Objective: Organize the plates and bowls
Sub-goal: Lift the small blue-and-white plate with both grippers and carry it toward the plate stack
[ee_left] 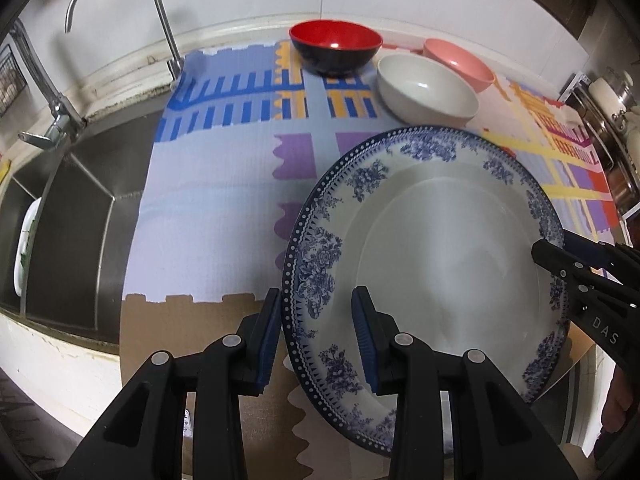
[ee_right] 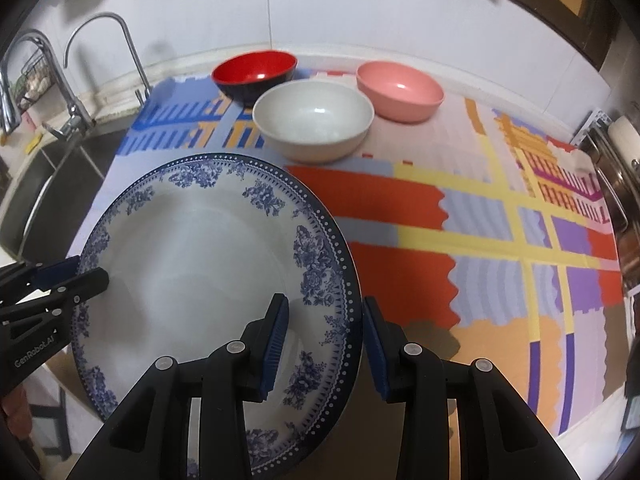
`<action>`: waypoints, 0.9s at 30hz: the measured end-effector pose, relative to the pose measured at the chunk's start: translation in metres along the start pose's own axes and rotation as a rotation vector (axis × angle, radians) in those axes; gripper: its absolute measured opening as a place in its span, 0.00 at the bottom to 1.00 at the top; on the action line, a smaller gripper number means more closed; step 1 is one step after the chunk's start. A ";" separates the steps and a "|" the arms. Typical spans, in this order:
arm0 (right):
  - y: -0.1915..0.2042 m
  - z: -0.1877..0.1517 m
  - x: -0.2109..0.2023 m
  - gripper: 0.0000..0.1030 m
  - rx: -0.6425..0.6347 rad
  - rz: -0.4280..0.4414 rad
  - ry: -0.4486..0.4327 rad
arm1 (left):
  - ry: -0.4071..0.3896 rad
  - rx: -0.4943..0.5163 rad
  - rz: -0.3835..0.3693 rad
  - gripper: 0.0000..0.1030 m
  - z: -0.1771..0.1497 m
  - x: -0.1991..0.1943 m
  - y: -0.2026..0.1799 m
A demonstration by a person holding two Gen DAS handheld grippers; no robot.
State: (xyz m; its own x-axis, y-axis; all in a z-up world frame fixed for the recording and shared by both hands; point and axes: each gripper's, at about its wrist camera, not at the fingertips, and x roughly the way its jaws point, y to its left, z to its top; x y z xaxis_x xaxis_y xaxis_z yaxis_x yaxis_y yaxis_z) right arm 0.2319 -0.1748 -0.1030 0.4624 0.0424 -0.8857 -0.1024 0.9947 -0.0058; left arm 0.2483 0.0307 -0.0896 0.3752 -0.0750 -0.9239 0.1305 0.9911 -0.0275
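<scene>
A large white plate with a blue floral rim (ee_left: 432, 264) is held tilted above the counter; it also shows in the right wrist view (ee_right: 192, 272). My left gripper (ee_left: 318, 336) straddles its left rim, one finger on each side with a gap showing. My right gripper (ee_right: 326, 340) straddles its right rim the same way, and shows in the left wrist view (ee_left: 560, 252). A red bowl (ee_left: 334, 50), a white bowl (ee_left: 426, 92) and a pink bowl (ee_left: 460, 62) stand at the back of the counter.
A steel sink (ee_left: 72, 208) with a tall tap (ee_left: 160, 12) lies to the left. A colourful patterned mat (ee_right: 480, 220) covers the counter. Metal pots on a rack (ee_left: 612, 96) stand at the right edge.
</scene>
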 end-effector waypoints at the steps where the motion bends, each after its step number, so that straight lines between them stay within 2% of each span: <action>1: 0.001 -0.001 0.001 0.37 -0.004 -0.001 0.006 | 0.009 0.005 0.005 0.34 -0.001 0.004 -0.001; 9: 0.002 -0.006 0.020 0.37 -0.005 0.011 0.065 | 0.038 0.000 0.017 0.34 -0.004 0.015 0.000; 27: 0.004 -0.008 0.040 0.38 -0.031 0.013 0.118 | 0.081 -0.030 0.008 0.34 -0.003 0.030 0.001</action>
State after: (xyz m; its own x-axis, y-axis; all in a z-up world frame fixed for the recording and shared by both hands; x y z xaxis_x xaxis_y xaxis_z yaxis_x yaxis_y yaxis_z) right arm 0.2430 -0.1699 -0.1422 0.3541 0.0422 -0.9343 -0.1355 0.9907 -0.0066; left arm 0.2570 0.0299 -0.1186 0.3004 -0.0596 -0.9520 0.0994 0.9946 -0.0309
